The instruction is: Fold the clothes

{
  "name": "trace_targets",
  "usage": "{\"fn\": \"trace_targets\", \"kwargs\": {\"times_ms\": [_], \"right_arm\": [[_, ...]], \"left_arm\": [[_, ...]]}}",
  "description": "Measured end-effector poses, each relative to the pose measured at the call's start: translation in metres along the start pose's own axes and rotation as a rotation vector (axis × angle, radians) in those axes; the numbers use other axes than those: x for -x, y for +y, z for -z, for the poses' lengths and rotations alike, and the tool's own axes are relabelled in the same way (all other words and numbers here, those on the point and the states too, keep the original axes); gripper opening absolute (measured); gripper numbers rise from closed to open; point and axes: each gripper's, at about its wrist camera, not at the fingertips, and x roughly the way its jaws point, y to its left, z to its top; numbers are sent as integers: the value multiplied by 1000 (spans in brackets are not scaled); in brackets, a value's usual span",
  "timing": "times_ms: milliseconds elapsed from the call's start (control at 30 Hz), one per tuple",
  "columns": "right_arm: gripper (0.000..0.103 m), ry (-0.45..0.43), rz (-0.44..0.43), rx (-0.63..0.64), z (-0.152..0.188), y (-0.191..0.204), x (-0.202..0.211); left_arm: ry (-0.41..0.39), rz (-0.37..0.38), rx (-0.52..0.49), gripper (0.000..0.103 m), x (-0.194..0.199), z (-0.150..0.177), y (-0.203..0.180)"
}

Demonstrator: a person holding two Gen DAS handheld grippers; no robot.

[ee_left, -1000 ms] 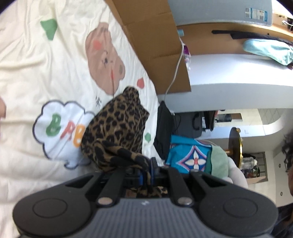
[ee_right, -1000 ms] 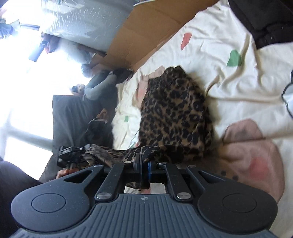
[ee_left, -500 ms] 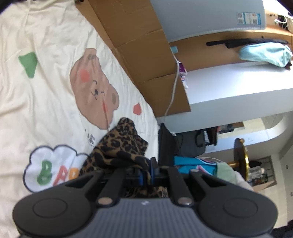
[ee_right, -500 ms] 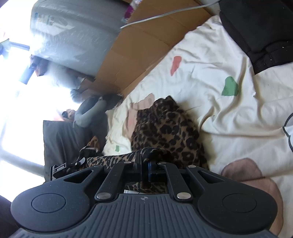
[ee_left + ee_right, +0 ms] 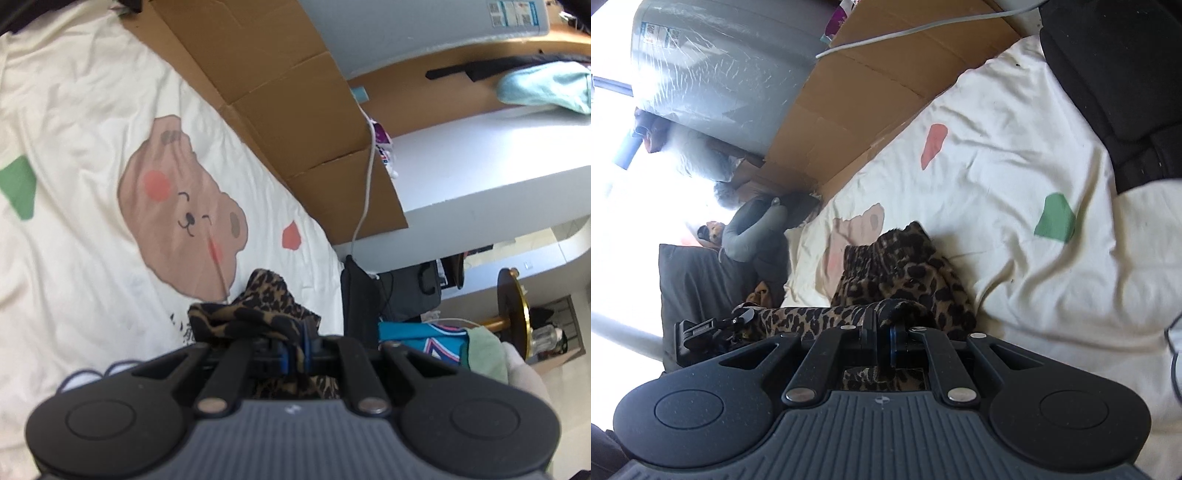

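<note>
A leopard-print garment (image 5: 255, 314) lies bunched on a cream bedsheet (image 5: 74, 147) printed with a brown bear. My left gripper (image 5: 295, 350) is shut on one edge of the garment, whose cloth bulges up between the blue pads. In the right wrist view the same leopard-print garment (image 5: 905, 266) is heaped on the sheet, and a band of it stretches left to the other gripper (image 5: 713, 328). My right gripper (image 5: 882, 343) is shut on another edge of it. The pinched cloth hangs below both jaws, hidden by the gripper bodies.
A flattened cardboard sheet (image 5: 280, 92) stands along the bed's far edge, with a white cable (image 5: 365, 173) over it. A black garment (image 5: 1115, 85) lies on the bed at upper right. Beside the bed are a dark bag (image 5: 360, 295) and a teal cloth (image 5: 424, 336).
Both grippers have drawn the garment back across the sheet toward the cameras. The heap looks smaller and more gathered, and more of the bear print and cardboard shows.
</note>
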Motion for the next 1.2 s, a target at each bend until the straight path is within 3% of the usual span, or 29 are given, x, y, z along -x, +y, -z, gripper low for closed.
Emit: {"fn": "trace_targets", "kwargs": {"times_ms": [433, 567, 633, 700, 767, 900, 1200], "right_arm": [[5, 10, 84, -108, -9, -50, -50], [8, 19, 75, -126, -10, -53, -53], [11, 25, 61, -141, -11, -54, -52], [36, 21, 23, -143, -10, -51, -48], [48, 17, -26, -141, -9, -45, -45], [50, 21, -75, -111, -9, -31, -47], [50, -29, -45, -103, -23, -31, -53]], "left_arm": [[34, -165, 85, 8, -54, -11, 63], [37, -171, 105, 8, -62, -12, 72], [39, -130, 126, 10, -61, -13, 71], [47, -104, 148, 29, -61, -15, 69], [50, -66, 139, 59, -60, -16, 64], [73, -30, 132, 62, -66, -15, 55], [33, -24, 128, 62, -74, -29, 51]]}}
